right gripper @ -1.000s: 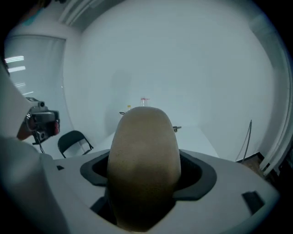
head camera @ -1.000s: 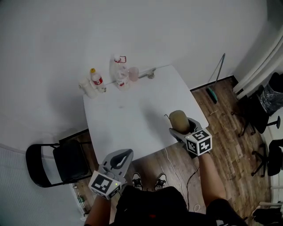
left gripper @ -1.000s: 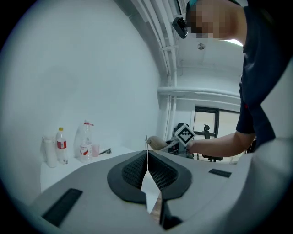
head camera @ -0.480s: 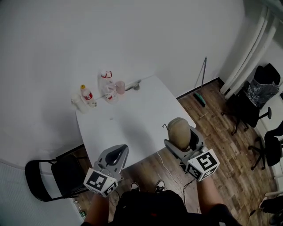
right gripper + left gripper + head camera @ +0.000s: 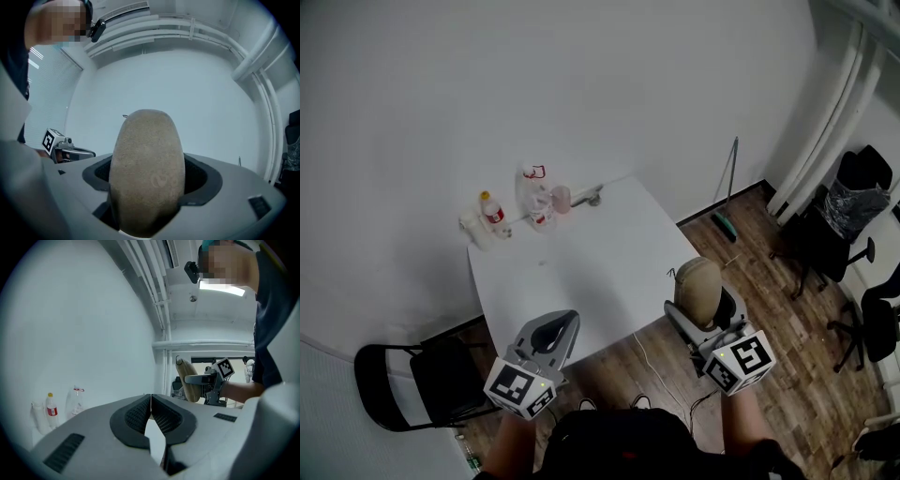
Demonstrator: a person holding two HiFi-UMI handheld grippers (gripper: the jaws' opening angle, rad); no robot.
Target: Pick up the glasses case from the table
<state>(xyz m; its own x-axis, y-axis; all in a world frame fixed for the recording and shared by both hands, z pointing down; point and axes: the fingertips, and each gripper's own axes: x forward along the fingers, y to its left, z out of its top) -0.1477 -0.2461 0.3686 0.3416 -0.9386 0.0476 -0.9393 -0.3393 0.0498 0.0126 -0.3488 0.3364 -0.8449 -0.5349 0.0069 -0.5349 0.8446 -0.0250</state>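
Note:
The tan, oval glasses case (image 5: 697, 288) (image 5: 146, 171) is clamped upright in my right gripper (image 5: 705, 302) (image 5: 147, 178), lifted off the white table (image 5: 581, 272) past its near right corner. It fills the middle of the right gripper view, and in the left gripper view the glasses case (image 5: 187, 379) shows at right, held in the right gripper (image 5: 206, 380). My left gripper (image 5: 549, 336) (image 5: 151, 409) hovers at the table's near edge, its jaws pressed together with nothing between them.
Plastic bottles (image 5: 492, 215) and a pink cup (image 5: 562, 199) cluster at the table's far left corner against the wall. A black folding chair (image 5: 403, 384) stands at lower left, black office chairs (image 5: 844, 225) at right. A broom (image 5: 727, 202) leans on the wall.
The right gripper has carried the glasses case toward me and rightward, from over the table's right edge to beyond its near corner. The left gripper has stayed about where it was.

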